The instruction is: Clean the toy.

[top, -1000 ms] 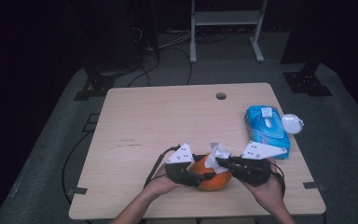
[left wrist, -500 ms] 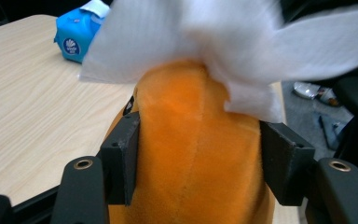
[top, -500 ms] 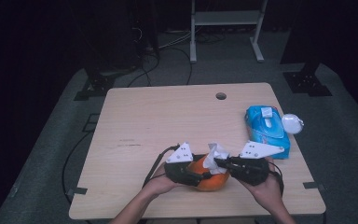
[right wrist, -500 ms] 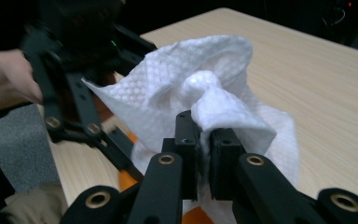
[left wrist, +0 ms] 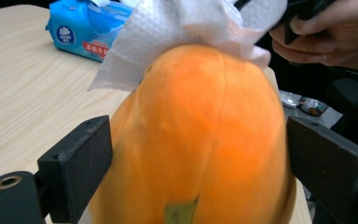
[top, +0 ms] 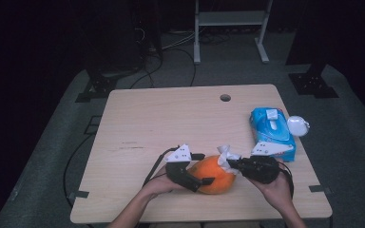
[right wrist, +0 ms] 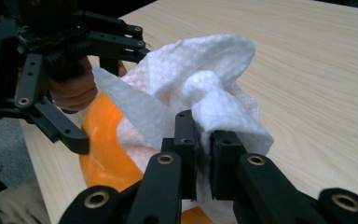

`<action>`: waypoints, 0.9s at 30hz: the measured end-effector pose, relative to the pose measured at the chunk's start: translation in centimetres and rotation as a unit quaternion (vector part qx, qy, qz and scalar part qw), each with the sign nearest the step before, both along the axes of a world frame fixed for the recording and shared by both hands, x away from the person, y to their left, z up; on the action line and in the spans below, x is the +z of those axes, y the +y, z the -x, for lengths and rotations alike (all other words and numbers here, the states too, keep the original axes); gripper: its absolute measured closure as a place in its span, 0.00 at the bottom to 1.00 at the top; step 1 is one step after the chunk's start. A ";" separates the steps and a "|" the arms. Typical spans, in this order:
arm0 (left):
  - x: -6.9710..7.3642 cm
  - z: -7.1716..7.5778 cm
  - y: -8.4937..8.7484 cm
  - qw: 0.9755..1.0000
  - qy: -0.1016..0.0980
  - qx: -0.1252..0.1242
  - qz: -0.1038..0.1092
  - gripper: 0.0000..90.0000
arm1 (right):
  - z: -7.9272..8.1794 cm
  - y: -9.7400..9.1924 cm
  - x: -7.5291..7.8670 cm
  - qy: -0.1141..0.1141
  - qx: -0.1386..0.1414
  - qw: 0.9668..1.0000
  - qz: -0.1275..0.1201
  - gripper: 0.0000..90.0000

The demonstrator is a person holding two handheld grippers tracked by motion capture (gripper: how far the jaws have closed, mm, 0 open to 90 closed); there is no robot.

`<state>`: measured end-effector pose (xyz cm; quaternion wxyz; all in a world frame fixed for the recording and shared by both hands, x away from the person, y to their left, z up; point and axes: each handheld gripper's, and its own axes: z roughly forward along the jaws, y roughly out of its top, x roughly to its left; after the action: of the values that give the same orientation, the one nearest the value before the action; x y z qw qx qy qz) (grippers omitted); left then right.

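The left gripper's (top: 204, 180) jaws have just been opened wide around the orange papaya (top: 213, 173); a white tissue (right wrist: 200, 105) is pinched by the right gripper (right wrist: 204, 154) for wiping.

A lab: bare table (top: 171, 118), cables (top: 171, 45) (dark floor), equipment stands (top: 230, 28).

Pretty dim room, honestly. The light wooden table (top: 161, 118) with a small round cable hole (top: 225, 98) at its 12 o'clock edge sits on a grey carpeted floor (top: 52, 156). Black cables (top: 171, 45) snake across the floor at 11 o'clock, near a black metal stand foot (top: 97, 88). A white metal frame (top: 230, 21) stands at 12 o'clock, another black stand foot (top: 313, 83) at 2 o'clock. Everything beyond is dark.
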<state>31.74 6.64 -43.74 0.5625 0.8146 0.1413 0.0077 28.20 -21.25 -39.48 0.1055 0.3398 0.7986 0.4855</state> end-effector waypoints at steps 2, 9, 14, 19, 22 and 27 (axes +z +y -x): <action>-0.4 -0.2 0.2 1.000 0.002 -0.010 -0.006 0.09 | -0.2 -0.4 -0.2 0.001 -0.008 1.000 0.004 0.92; -1.1 -0.3 0.5 1.000 0.006 -0.012 -0.011 0.31 | -0.2 -1.0 -0.1 0.005 -0.021 1.000 -0.011 0.92; -0.9 0.1 0.1 1.000 -0.007 -0.010 -0.019 0.32 | 0.9 0.8 1.4 -0.017 0.017 0.999 -0.022 0.92; -0.3 0.1 0.5 1.000 0.001 -0.004 -0.010 0.36 | 0.7 0.7 1.0 -0.017 0.011 1.000 -0.006 0.92; 0.4 0.1 0.6 1.000 0.000 0.002 0.001 0.41 | -0.2 -0.9 0.1 0.004 -0.018 1.000 -0.018 0.92; 0.9 0.4 0.3 1.000 -0.004 -0.002 0.005 0.43 | 0.7 0.0 1.3 -0.013 0.002 0.999 -0.044 0.92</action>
<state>31.35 6.96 -42.82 0.5673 0.8120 0.1370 0.0094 27.53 -21.29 -38.13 0.1001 0.3365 0.7755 0.5247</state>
